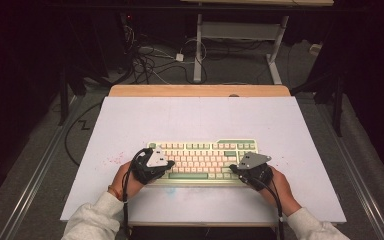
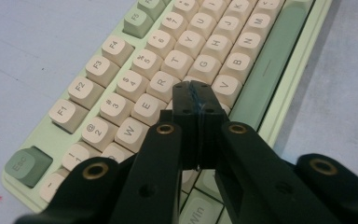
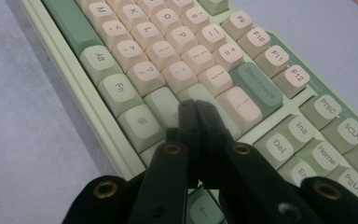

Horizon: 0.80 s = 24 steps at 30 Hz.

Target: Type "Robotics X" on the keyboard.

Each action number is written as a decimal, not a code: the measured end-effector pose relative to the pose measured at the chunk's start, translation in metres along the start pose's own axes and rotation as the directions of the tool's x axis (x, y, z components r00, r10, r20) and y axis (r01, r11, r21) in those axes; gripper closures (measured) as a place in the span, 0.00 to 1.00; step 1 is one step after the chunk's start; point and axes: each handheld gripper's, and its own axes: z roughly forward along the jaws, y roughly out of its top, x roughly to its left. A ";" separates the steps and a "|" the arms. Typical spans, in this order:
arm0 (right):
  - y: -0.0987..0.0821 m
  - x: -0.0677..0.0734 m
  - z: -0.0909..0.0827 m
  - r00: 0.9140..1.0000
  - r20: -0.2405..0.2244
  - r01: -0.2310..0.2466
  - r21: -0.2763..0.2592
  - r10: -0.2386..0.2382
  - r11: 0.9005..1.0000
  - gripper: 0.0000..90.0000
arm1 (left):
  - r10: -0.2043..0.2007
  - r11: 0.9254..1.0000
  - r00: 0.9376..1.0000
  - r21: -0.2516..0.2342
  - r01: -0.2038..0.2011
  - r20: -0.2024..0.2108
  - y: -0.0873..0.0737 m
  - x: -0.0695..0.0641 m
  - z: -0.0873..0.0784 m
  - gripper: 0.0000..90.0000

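Both jaws closed on nothing, I hold the left hand-held gripper point(image 2: 196, 95) and right hand-held gripper point(image 3: 196, 112) over the keyboard point(image 1: 200, 161); tilted tips could press neighbouring keys.

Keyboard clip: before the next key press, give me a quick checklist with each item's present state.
1. Left gripper shut, jaws together: ok.
2. Right gripper shut, jaws together: ok.
3. Keyboard flat on the table, square to the person: ok.
4. Left tip over the letter keys near the V key: ok.
5. Right tip over the green keys beside Backspace: ok.
6. Either tip touching a key: cannot tell.
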 end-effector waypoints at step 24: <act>0.000 0.000 0.000 1.000 0.000 -0.004 -0.002 0.004 1.000 1.00 | -0.001 1.000 1.000 0.014 0.000 0.009 -0.003 -0.002 0.003 0.97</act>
